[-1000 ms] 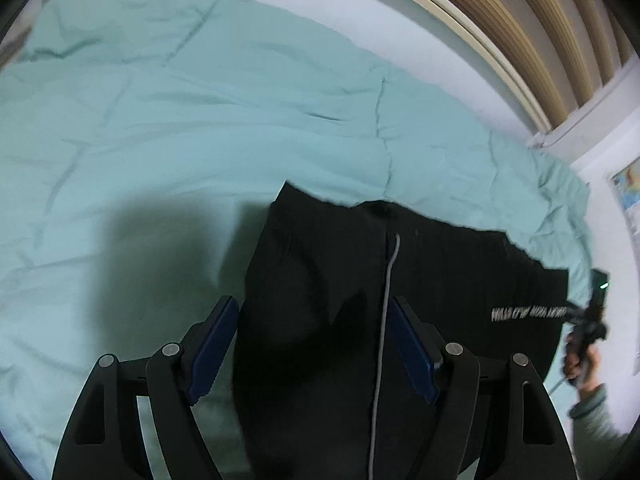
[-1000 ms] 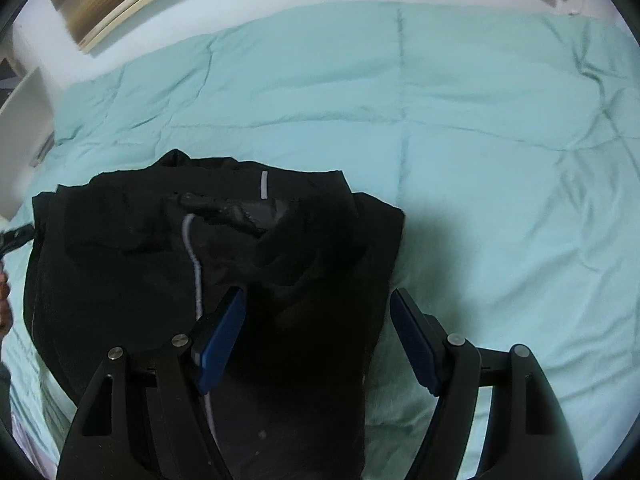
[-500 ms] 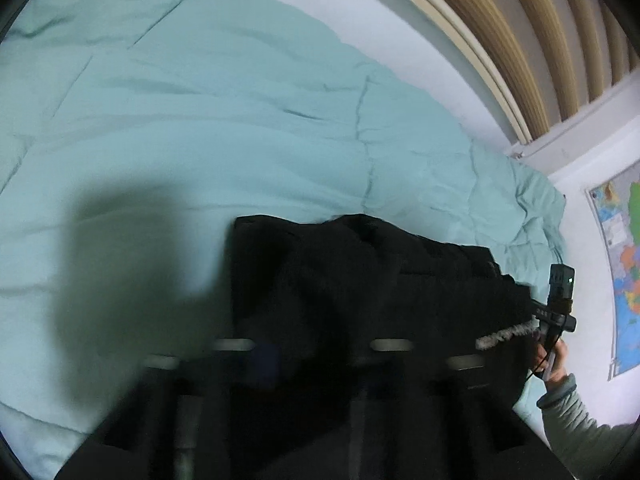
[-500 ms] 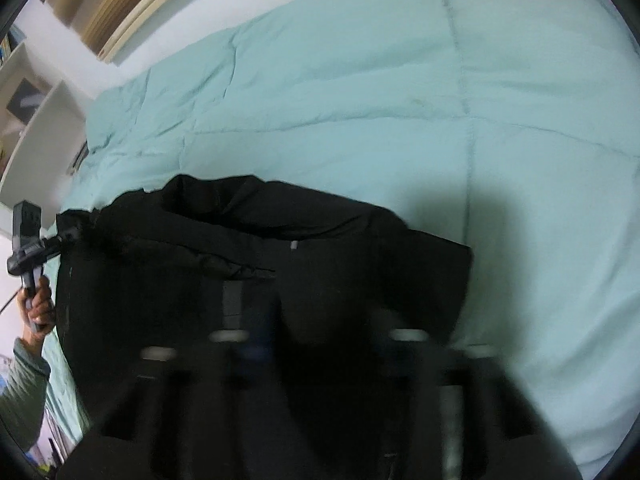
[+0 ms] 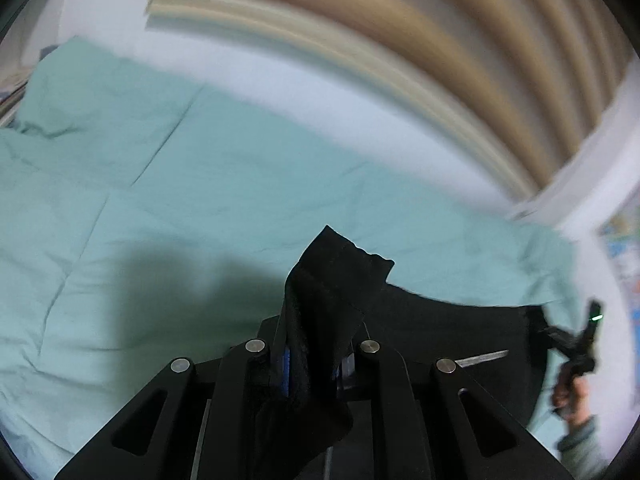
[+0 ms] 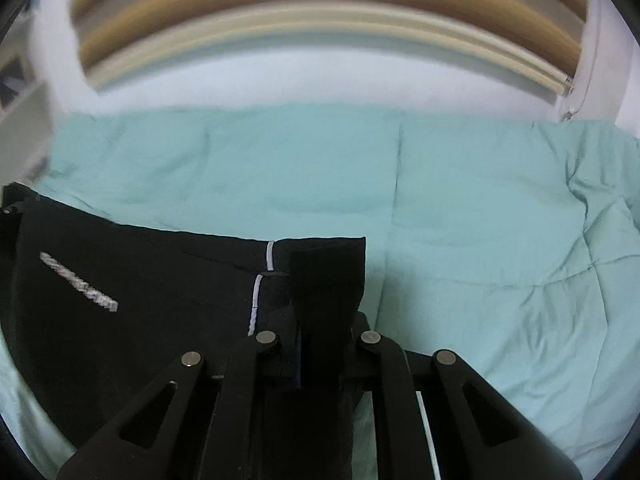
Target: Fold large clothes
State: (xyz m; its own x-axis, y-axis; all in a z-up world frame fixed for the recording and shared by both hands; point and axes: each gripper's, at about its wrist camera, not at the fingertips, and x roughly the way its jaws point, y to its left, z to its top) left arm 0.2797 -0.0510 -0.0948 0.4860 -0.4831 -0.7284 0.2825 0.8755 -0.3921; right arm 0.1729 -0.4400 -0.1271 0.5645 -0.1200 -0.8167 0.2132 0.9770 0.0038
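Observation:
A black garment (image 5: 440,332) with a white stripe and white lettering (image 6: 78,282) hangs stretched between my two grippers over a mint green duvet (image 5: 160,208). My left gripper (image 5: 312,360) is shut on one corner of the garment, and a tuft of cloth sticks up between its jaws. My right gripper (image 6: 320,344) is shut on the other corner (image 6: 324,276). The right gripper also shows small at the far right of the left wrist view (image 5: 580,344), held by a hand. The cloth hides the fingertips in both views.
The duvet (image 6: 480,220) covers the whole bed. A white wall and a beige slatted blind (image 5: 400,40) rise behind it. A map poster (image 5: 624,264) hangs at the right edge. A white shelf (image 6: 24,120) stands at the left.
Both grippers closed on the garment's near corners and lifted it off the duvet. The cameras tilted up toward the wall. The garment now hangs taut between them.

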